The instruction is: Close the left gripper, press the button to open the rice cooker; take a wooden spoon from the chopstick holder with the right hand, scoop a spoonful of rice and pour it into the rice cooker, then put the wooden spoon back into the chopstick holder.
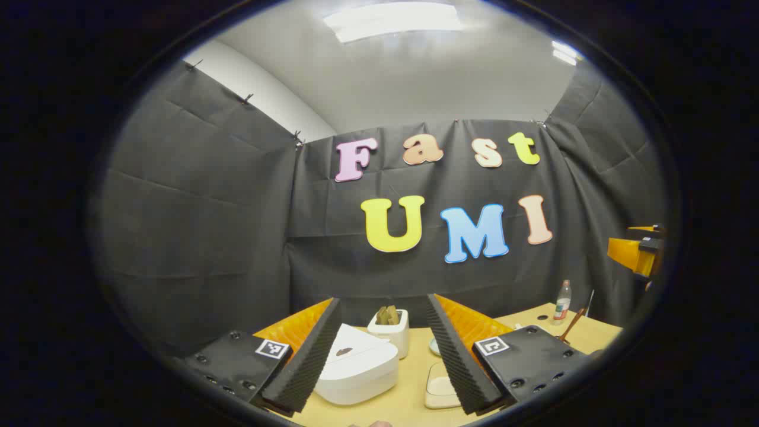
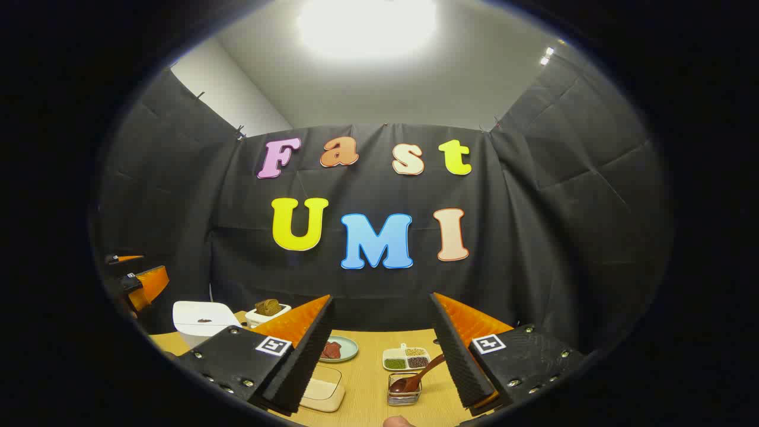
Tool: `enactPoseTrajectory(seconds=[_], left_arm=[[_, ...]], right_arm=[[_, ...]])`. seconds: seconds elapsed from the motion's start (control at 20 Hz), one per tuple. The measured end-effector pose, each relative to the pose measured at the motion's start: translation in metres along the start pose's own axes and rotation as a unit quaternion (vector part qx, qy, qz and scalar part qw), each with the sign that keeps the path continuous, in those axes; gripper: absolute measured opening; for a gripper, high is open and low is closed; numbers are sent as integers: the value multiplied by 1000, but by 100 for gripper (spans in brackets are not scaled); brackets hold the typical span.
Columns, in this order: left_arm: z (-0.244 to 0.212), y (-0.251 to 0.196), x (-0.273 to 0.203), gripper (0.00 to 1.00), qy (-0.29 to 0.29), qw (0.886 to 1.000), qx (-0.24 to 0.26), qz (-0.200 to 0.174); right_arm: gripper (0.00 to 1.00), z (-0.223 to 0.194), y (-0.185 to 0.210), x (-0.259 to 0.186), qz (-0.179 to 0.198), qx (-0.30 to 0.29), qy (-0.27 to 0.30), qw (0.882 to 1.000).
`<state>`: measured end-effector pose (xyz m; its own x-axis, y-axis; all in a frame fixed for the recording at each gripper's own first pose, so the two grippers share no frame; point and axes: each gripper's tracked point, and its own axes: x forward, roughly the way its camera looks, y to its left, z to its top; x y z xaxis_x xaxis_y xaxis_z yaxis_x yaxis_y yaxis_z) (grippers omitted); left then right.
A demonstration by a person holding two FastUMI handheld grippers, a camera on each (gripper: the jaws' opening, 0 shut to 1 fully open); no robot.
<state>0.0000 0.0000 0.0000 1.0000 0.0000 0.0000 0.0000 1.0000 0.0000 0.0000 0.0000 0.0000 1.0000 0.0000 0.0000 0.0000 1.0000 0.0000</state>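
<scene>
Light wooden table (image 2: pixel 367 379) under black-draped walls. Both grippers stood wide open, empty. Rice cooker (image 1: pixel 356 370), lid down, lay lower centre between the left gripper (image 1: pixel 382 350) fingers. Wooden spoon (image 2: pixel 418 373) leaned in the wire chopstick holder (image 2: pixel 404 391), lower centre before the right gripper (image 2: pixel 379 356). Judged light, stiff, smooth; grip mid-handle.

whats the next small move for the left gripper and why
Probably close the left gripper: its jaws stand wide apart, and the white rice cooker between them has its lid down, so the button press is still to come. The wooden spoon sits in its holder.
</scene>
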Motion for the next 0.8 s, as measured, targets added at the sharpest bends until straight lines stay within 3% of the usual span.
enactPoseTrajectory(seconds=[0.15, 0.8], left_arm=[[1, 6, -21, 95, -1, 1000, 0, 5], [-1, 22, -30, 95, -1, 999, -7, 37]], right_arm=[[95, 0, 2, -2, 6, -4, -1, 1000], [95, -2, 8, -8, 22, 0, 0, 1000]])
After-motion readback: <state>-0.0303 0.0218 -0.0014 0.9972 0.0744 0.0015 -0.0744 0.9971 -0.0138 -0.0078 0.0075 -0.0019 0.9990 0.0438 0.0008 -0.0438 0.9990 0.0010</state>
